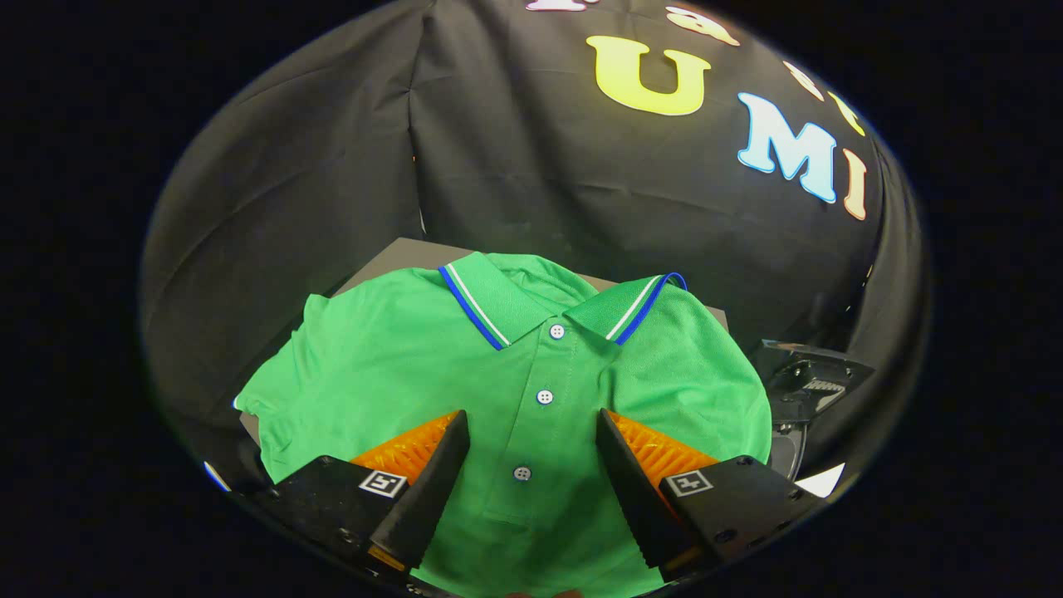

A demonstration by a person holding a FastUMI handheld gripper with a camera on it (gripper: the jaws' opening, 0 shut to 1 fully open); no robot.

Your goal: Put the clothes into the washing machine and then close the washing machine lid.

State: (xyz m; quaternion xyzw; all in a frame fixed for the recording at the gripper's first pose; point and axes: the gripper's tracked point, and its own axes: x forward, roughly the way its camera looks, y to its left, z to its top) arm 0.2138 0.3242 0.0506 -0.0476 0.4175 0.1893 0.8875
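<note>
A green polo shirt [415, 365] with a blue-and-white striped collar and white buttons lies spread flat on a grey table [399, 253]. My gripper [531, 423] hovers over the shirt's button placket, open, with one finger on each side of the lowest button. Nothing is between the fingers but the cloth below. To the right of the shirt, a dark machine part [810, 382] with a curved clear rim shows beside the right finger; I cannot tell if it is the washing machine.
The black cloth wall [332, 166] stands close behind the table and wraps around both sides. The table's far edge runs just behind the collar.
</note>
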